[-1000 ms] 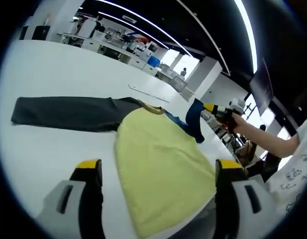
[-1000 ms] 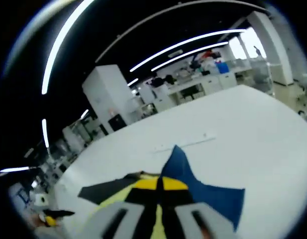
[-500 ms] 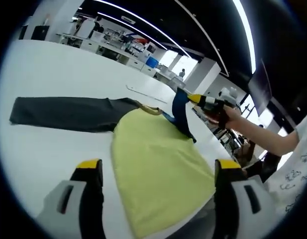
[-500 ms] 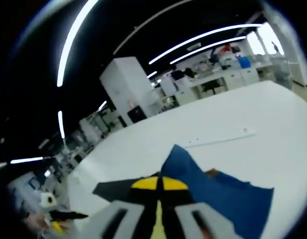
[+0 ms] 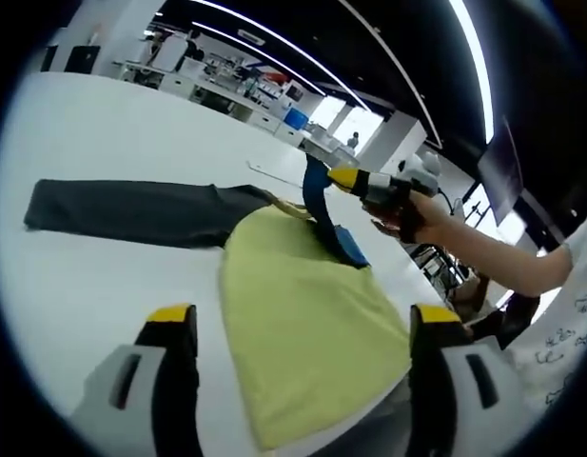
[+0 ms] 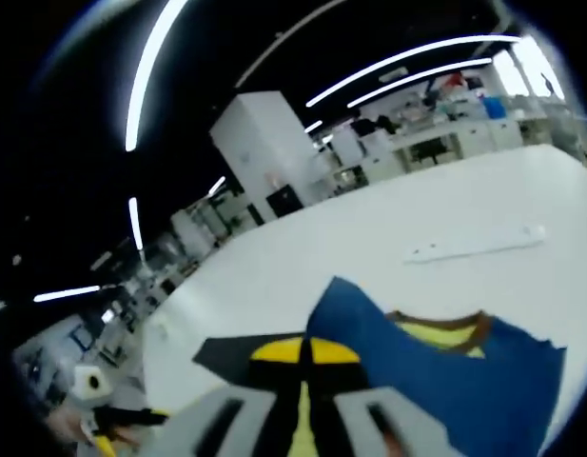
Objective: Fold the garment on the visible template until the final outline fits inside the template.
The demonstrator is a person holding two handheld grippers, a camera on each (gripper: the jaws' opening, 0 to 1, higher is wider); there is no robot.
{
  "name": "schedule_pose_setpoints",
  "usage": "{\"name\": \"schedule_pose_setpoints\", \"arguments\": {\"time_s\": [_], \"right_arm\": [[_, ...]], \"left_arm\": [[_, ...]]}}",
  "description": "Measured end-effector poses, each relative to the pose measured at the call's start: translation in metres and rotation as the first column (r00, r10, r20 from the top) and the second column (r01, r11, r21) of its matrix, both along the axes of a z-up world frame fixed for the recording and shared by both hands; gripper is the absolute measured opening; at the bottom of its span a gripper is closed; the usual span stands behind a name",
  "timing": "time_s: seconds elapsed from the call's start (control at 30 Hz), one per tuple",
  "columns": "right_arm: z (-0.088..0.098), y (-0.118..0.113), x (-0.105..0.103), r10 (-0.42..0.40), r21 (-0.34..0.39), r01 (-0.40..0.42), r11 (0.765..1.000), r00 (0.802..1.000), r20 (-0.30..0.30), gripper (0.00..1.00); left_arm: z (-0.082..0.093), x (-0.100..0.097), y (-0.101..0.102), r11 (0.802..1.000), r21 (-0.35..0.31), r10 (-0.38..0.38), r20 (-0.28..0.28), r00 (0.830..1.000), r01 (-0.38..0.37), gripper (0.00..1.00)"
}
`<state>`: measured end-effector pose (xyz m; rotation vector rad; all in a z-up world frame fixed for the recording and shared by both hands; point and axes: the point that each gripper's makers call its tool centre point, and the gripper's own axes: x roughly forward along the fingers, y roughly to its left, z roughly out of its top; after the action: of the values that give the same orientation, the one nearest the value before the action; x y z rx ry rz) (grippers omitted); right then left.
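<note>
A garment lies flat on the white table [image 5: 103,143]: yellow body [image 5: 303,324], dark grey sleeve [image 5: 122,209] stretched out to the left, brown collar [image 6: 436,324]. My right gripper [image 6: 304,354] is shut on the blue sleeve [image 6: 417,376]. In the left gripper view that right gripper [image 5: 355,181] holds the blue sleeve [image 5: 322,209] lifted over the yellow body, a hand behind it. My left gripper [image 5: 303,319] hangs open above the yellow body's near edge, nothing between its jaws.
A thin white strip [image 6: 474,249] lies on the table beyond the collar. Desks and shelving [image 5: 236,90] stand at the far side of the room. A person's arm [image 5: 493,257] reaches in from the right.
My right gripper has carried the blue sleeve leftwards and upwards, folding it over the yellow body. The left gripper has stayed where it was, open.
</note>
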<state>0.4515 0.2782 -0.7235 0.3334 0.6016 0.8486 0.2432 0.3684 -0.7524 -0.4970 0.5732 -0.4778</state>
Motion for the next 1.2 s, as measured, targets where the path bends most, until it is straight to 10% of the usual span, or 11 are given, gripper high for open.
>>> {"name": "schedule_pose_setpoints", "arguments": {"time_s": [0.5,1.07,1.2], "right_arm": [[-0.071,0.039,-0.010,0.070,-0.131,-0.081,0.988,0.994,-0.085,0.00],[-0.090,0.050,-0.023,0.144,-0.170,-0.156,0.973,0.986,-0.084,0.00],[-0.090,0.051,-0.023,0.173,-0.165,-0.182,0.969,0.983,-0.068,0.19]], "left_arm": [[0.000,-0.003,0.008,0.999,-0.013,0.046,-0.006,0.999,-0.046,0.89],[-0.005,-0.004,-0.001,0.999,-0.030,0.044,-0.022,0.999,-0.045,0.89],[-0.004,-0.002,0.000,0.998,-0.031,0.046,-0.022,0.999,-0.047,0.89]]}}
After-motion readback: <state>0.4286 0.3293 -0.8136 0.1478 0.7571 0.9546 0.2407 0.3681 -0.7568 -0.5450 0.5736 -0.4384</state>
